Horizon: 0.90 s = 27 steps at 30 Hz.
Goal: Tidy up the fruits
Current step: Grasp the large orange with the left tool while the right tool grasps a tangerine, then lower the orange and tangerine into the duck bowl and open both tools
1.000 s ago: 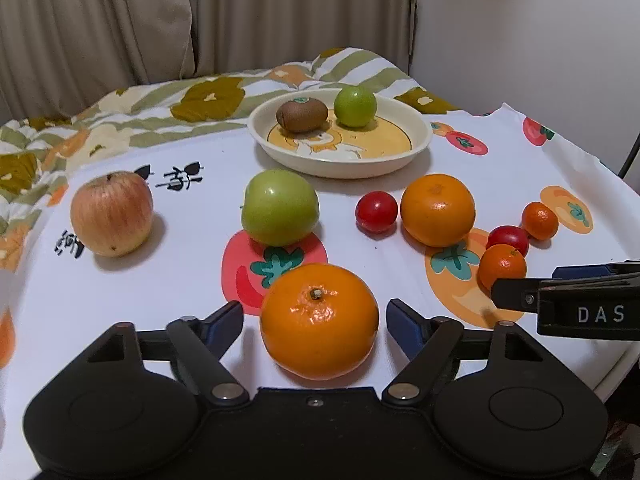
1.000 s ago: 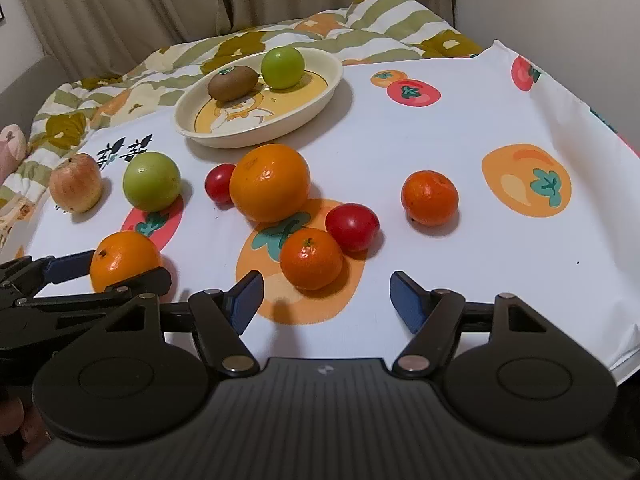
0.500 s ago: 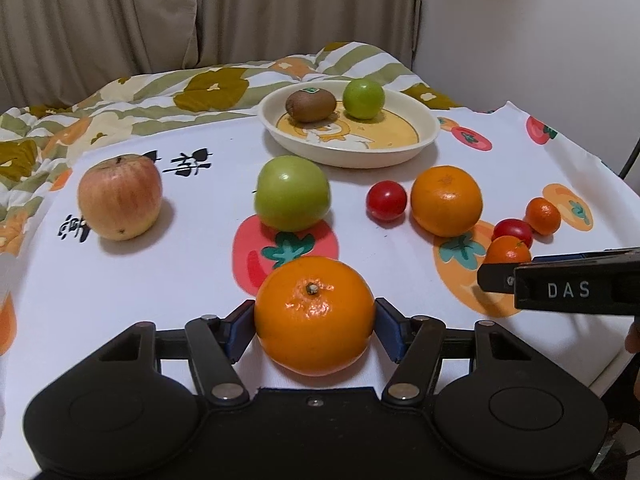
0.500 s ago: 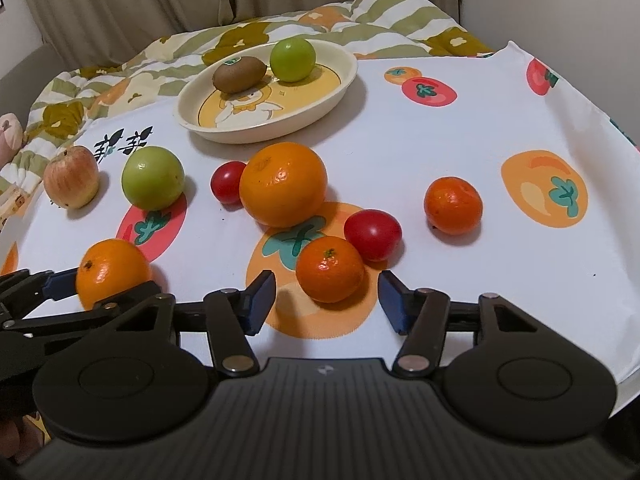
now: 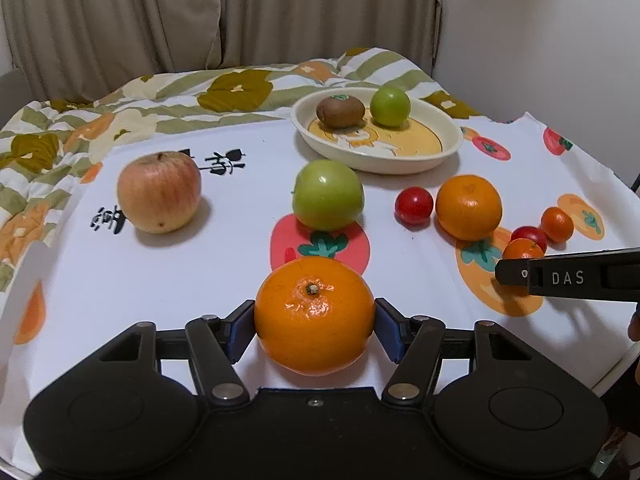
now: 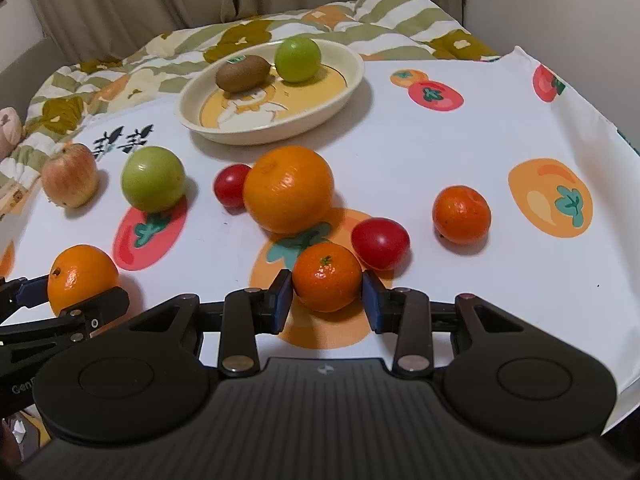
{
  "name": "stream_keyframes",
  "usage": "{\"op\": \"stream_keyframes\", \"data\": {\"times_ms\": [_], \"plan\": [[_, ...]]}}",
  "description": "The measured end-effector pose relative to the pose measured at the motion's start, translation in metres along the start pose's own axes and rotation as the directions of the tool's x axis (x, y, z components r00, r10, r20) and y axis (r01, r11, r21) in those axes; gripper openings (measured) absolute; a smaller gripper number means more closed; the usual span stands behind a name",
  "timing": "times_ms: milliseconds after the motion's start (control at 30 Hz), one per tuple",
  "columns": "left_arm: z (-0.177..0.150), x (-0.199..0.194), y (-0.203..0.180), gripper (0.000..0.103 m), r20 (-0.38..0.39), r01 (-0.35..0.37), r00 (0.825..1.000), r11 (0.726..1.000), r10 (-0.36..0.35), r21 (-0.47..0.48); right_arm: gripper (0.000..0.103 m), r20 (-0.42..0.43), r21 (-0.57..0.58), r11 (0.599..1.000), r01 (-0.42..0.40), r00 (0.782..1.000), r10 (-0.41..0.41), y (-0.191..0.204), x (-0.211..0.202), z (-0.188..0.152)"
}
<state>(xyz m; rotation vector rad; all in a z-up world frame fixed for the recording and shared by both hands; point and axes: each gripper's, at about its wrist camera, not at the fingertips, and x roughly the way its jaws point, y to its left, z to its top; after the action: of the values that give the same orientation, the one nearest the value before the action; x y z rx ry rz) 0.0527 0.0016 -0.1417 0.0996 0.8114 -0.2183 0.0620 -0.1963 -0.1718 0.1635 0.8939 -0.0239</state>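
Grasp step: left claw (image 5: 315, 326) clamps the orange (image 5: 315, 316), right claw (image 6: 326, 300) closing on the mandarin (image 6: 327, 277) — pads touching. Next, probably: lift both to the plate (image 6: 344, 92).

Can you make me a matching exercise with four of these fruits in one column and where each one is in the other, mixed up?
Things:
1. kiwi
2. big orange
3. small mandarin
4. red apple

Places:
A. between the right gripper's closing pads
B. in the bowl
C. loose on the cloth, far left
D. clamped in the left gripper

Pairs: 1-B, 2-D, 3-A, 4-C
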Motion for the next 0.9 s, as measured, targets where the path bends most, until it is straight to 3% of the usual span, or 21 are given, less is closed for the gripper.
{"op": "stream_keyframes", "data": {"times_ms": [467,900], "plan": [[0.037,-0.049,0.003,0.067,0.072,-0.042,0.996,0.998,0.044,-0.039,0.052,0.079,-0.055,0.995,-0.078,0.993,0.083,0.013,-0.054,0.034],[0.095,-0.064,-0.021,0.066,0.128,-0.066,0.989,0.994,0.077,-0.084,0.052,0.121,-0.117,0.982,-0.151,0.979,0.164,-0.010,-0.080,0.094]]}}
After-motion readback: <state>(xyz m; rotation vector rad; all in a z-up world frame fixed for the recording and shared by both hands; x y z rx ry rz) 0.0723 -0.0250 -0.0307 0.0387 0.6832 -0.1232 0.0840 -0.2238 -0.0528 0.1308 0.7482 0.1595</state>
